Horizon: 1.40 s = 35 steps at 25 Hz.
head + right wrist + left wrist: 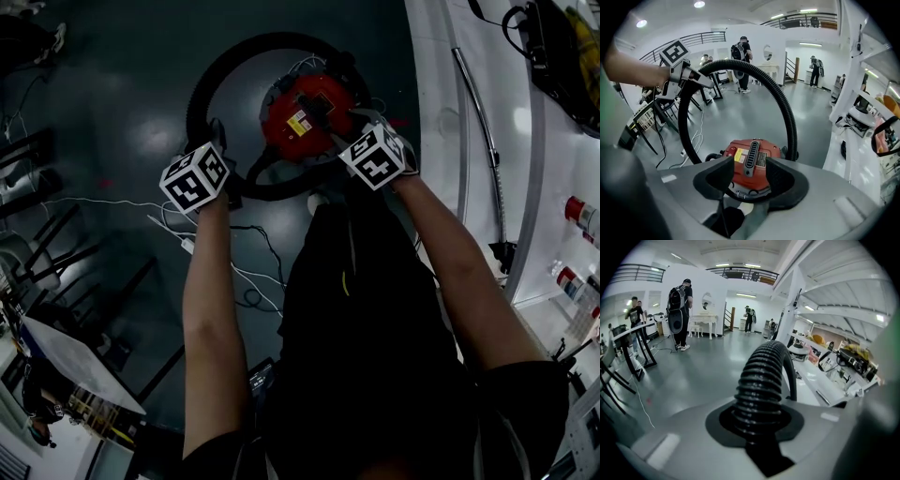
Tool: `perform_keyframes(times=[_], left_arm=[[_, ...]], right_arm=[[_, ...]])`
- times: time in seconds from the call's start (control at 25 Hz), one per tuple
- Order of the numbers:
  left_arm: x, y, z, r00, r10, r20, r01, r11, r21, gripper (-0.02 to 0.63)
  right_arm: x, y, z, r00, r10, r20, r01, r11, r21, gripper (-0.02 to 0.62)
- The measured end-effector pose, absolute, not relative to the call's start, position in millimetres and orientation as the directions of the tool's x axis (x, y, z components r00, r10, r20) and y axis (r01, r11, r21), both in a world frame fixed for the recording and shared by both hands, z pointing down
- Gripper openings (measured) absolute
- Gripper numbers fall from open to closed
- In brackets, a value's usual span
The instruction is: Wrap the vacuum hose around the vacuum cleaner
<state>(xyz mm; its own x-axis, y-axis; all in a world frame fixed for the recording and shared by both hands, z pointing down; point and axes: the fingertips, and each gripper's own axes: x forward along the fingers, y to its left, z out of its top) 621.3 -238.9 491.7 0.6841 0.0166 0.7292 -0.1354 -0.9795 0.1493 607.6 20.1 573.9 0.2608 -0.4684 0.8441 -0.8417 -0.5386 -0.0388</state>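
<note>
One vacuum (309, 112) stands on the dark floor (122, 103). It has a round red body with a black slotted handle on top and a yellow-and-white label beside the handle. One hose (199, 89), black and ribbed, runs from the left gripper in a wide loop round the far side of the vacuum and comes down just beside its right side. Two grippers are in view. The left gripper (757, 420) is clamped on the hose, which stands up from between its pads. The right gripper (747, 180) hovers near the vacuum's right edge with its jaws apart and nothing pressed between them. The red body shows through the gap. One metal tube (478, 112) lies on the white bench (427, 94) at the right, well apart.
</note>
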Motion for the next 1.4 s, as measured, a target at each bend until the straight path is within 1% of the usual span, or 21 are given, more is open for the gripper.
perform_keyframes(times=[0.2, 0.36, 0.56, 0.76, 0.96, 1.2, 1.4], left_arm=[[616.2, -243.4, 514.2, 0.669, 0.032, 0.742, -0.137, -0.977, 0.166, 0.098], [605.7, -242.7, 526.4, 0.65, 0.028, 0.759, -0.163, -0.971, 0.175, 0.098], [593.2, -239.4, 536.5, 0.626, 0.006, 0.779, -0.193, -0.967, 0.164, 0.097], [587.4, -229.0, 542.1, 0.612, 0.015, 0.79, -0.215, -0.959, 0.185, 0.095], [588.5, -224.2, 546.7, 0.609, 0.021, 0.793, -0.201, -0.963, 0.18, 0.094], [584.4, -220.5, 564.1, 0.585, 0.077, 0.808, -0.151, -0.968, 0.201, 0.091], [576.4, -217.8, 575.6, 0.562, 0.162, 0.811, -0.07, -0.968, 0.242, 0.086]], right_arm=[[586.9, 27.6, 578.9, 0.284, -0.443, 0.85, -0.817, -0.576, -0.027, 0.21], [572.0, 29.7, 584.2, 0.283, -0.449, 0.848, -0.805, -0.592, -0.044, 0.204], [548.7, 25.7, 598.9, 0.237, -0.483, 0.843, -0.815, -0.571, -0.098, 0.206], [528.5, 36.3, 619.6, 0.186, -0.499, 0.847, -0.81, -0.566, -0.155, 0.206], [499.0, 40.9, 640.5, 0.136, -0.483, 0.865, -0.805, -0.563, -0.188, 0.206], [485.6, 41.8, 660.2, 0.179, -0.422, 0.889, -0.712, -0.679, -0.179, 0.187], [466.6, 28.1, 672.6, 0.245, -0.376, 0.894, -0.563, -0.805, -0.184, 0.181]])
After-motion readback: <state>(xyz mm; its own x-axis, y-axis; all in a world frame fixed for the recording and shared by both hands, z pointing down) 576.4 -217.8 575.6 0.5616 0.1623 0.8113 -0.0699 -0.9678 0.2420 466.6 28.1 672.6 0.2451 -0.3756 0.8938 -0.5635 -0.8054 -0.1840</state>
